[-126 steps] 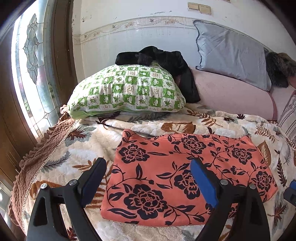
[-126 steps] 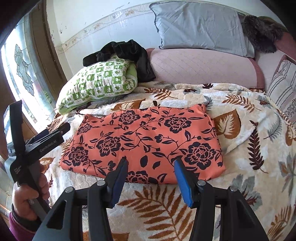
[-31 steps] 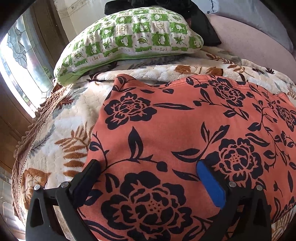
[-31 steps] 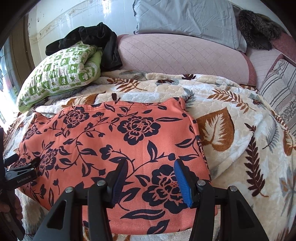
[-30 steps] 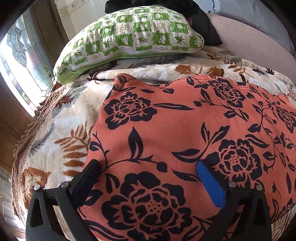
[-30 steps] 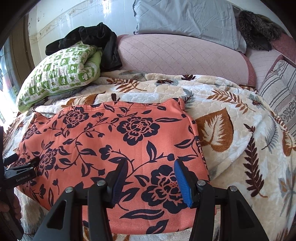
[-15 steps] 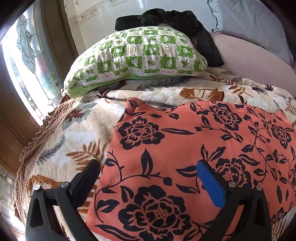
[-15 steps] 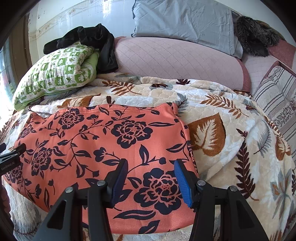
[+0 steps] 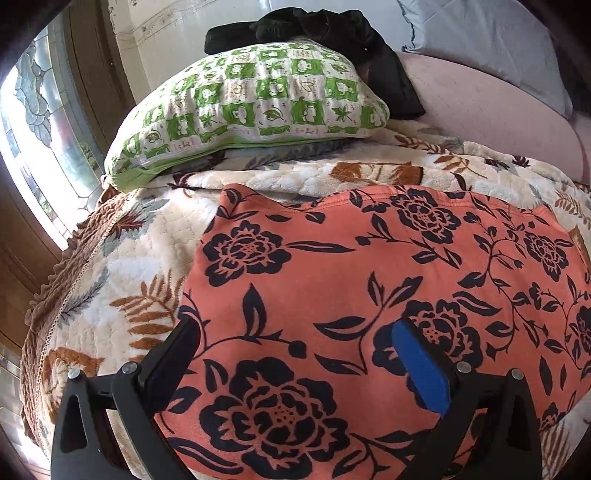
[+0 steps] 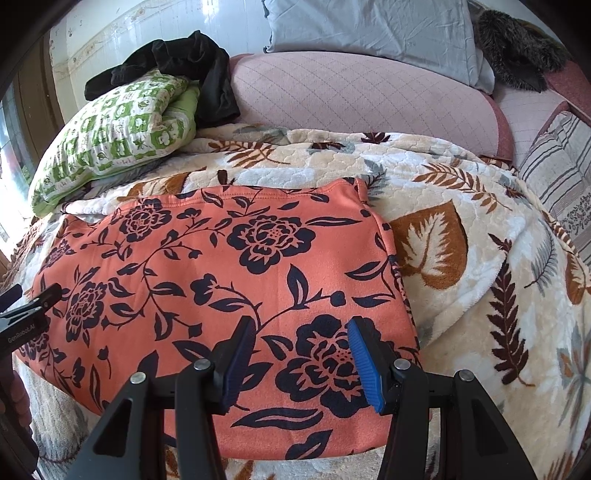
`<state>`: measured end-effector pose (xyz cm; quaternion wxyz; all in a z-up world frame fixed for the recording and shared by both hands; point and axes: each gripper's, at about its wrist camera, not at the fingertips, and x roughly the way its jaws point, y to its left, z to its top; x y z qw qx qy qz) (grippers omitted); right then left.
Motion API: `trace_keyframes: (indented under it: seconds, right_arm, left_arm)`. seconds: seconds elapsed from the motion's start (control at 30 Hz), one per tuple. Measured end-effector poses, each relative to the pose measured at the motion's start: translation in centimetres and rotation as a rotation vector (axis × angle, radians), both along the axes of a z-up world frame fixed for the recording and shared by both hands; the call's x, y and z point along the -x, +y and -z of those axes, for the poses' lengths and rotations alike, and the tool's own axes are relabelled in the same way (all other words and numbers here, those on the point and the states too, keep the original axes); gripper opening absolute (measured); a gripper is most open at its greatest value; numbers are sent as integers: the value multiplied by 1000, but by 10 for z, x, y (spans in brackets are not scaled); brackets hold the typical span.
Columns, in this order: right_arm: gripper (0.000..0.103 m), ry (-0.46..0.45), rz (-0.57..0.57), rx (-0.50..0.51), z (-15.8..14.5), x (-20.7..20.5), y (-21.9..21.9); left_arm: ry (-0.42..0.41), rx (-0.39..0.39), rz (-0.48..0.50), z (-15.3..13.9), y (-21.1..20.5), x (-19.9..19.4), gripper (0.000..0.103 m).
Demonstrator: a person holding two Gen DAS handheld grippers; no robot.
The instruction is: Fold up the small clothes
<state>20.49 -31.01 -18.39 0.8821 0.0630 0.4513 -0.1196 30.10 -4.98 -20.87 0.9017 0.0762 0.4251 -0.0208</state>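
Note:
An orange garment with black flowers [image 9: 332,280] lies flat on the leaf-patterned blanket [image 9: 140,258]; it also shows in the right wrist view [image 10: 221,266]. My left gripper [image 9: 295,343] is open and empty, just above the garment's near left part. My right gripper [image 10: 299,339] is open and empty, above the garment's near right corner. The left gripper's body [image 10: 26,310] shows at the left edge of the right wrist view, over the garment's left end.
A green checked pillow [image 9: 251,107] with a black garment [image 9: 325,33] on it lies behind. A pink bolster [image 10: 354,96], grey pillow [image 10: 369,29] and striped cushion [image 10: 561,173] stand at the back and right. A stained-glass window [image 9: 33,122] is on the left.
Both grippers came down from in front of the garment to just over its near edge. In the last half second both shifted slightly; both stayed open.

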Motion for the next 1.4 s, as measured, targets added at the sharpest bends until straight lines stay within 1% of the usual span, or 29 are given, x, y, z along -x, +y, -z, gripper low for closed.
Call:
trace_keyframes:
  seconds: [0.07,0.23,0.3,0.43,0.5,0.57,0.8,0.93,1.03,1.1,1.2,1.27,1.3,1.37,1.4]
  right_arm:
    - [56,4,3,-22,1,0,-2]
    - [56,2,2,-40,1,1,-3]
    - [56,3,4,-53,1,1,-5]
    - [56,7,18,-75,2,2,-8]
    - [56,4,22,-81,1,2,-9]
    - [56,0,23,-84,1,2,-9]
    - [56,-4,17,-88,0,2,-7]
    - [56,-14,5,-92,0,2,-5]
    - [56,-22,1,-83,1,2,-4]
    - [56,-32,-2,-102,2,1,-6]
    - [55,-40,-27,-137,4,-4,-8]
    - [45,-54,-29,-185,5,-9,-13]
    - [43,-54,-19,-212,6,-12,-17]
    - [40,-53,0,-254,9,-21,-25]
    - [40,-46,10,-255,12,-26,-27]
  left_arm:
    - [7,12,17,1,-6,2,103]
    - [-31,35,33,-6,-14,7,103]
    - [-26,40,39,-5,-16,7,103]
    - [4,1,52,4,-22,5,103]
    - [-4,-23,57,4,-24,6,103]
    - [-18,-27,59,2,-25,8,103]
    - [-43,2,59,-6,-22,10,103]
    - [-57,38,55,-11,-19,12,103]
    - [-55,32,43,-11,-16,10,103]
    - [-51,17,29,-9,-12,8,103]
    - [-34,-18,-15,-6,1,2,103]
    - [-39,-22,-53,-7,14,-2,103]
    - [-42,-31,-72,-6,21,-4,103]
    - [-28,-68,-104,-1,31,-11,103]
    - [-16,-74,-114,4,36,-15,103]
